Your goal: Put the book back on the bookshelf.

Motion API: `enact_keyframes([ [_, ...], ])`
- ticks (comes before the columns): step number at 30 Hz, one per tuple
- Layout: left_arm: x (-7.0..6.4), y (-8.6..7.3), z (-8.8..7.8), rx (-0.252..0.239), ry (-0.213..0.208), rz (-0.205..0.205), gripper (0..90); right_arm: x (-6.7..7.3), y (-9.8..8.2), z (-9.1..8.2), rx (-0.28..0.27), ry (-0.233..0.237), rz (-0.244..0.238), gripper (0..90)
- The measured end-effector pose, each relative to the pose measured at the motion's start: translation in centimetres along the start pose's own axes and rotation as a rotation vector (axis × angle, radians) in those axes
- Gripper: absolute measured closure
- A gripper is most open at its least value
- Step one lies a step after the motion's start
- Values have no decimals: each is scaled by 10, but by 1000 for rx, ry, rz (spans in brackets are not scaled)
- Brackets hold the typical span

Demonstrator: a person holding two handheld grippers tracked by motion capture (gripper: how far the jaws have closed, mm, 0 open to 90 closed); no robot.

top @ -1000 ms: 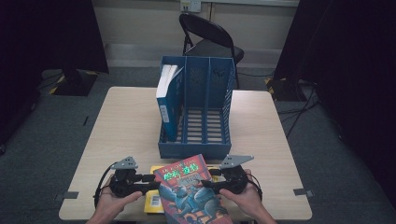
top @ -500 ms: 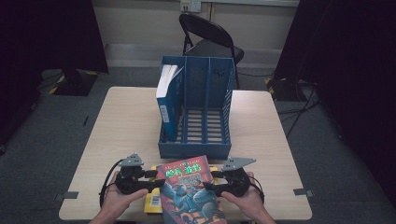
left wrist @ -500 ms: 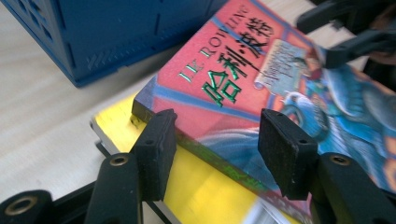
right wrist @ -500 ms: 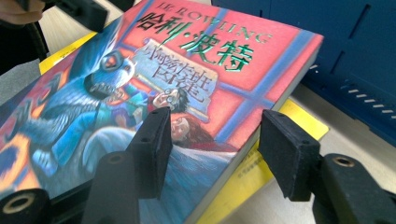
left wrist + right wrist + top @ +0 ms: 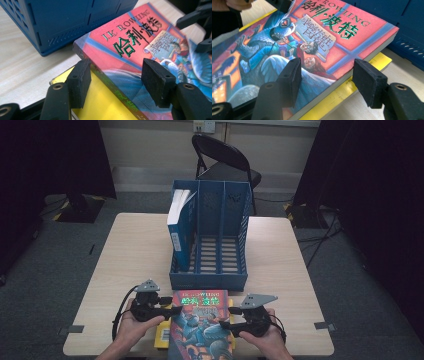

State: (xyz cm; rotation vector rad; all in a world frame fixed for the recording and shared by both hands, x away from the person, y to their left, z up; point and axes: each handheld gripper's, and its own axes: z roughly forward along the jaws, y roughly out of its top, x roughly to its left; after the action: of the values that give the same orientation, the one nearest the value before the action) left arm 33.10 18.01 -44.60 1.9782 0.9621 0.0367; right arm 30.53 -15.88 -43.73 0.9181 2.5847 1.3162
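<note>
Glossy, thick paperback (image 5: 201, 325) lies atop a yellow book (image 5: 105, 105) on the desk (image 5: 140, 250), before the blue file rack (image 5: 210, 245). Both tools, left (image 5: 176, 309) and right (image 5: 226, 324), have just been opening, straddling its side edges unpinched. Likely heavy, slippery; grip spine and fore-edge.

Both hands enter at the frame's bottom; the left gripper (image 5: 172, 310) and right gripper (image 5: 226, 324) point inward, jaws just opened wider.

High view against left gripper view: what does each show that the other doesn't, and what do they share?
The high view alone has the folding chair, the white book standing in the file rack's left slot, and the person's hands. The left gripper view alone has the left gripper's pads, apart and astride the novel's spine. Both show the blue file rack, the red-covered novel and the yellow book beneath it.
</note>
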Motion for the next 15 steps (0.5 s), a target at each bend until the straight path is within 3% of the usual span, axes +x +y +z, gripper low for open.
enact_keyframes([
  [3,-4,-2,0,-2,8,13,394,-2,1,1,2,-9,12,318],
  [4,-5,-2,0,-6,11,16,382,-4,1,3,4,-5,41,305],
  [8,-5,-3,0,-5,12,25,369,-9,4,10,14,12,79,249],
  [15,-6,-6,1,-26,11,34,354,-8,7,17,5,-19,103,199],
])
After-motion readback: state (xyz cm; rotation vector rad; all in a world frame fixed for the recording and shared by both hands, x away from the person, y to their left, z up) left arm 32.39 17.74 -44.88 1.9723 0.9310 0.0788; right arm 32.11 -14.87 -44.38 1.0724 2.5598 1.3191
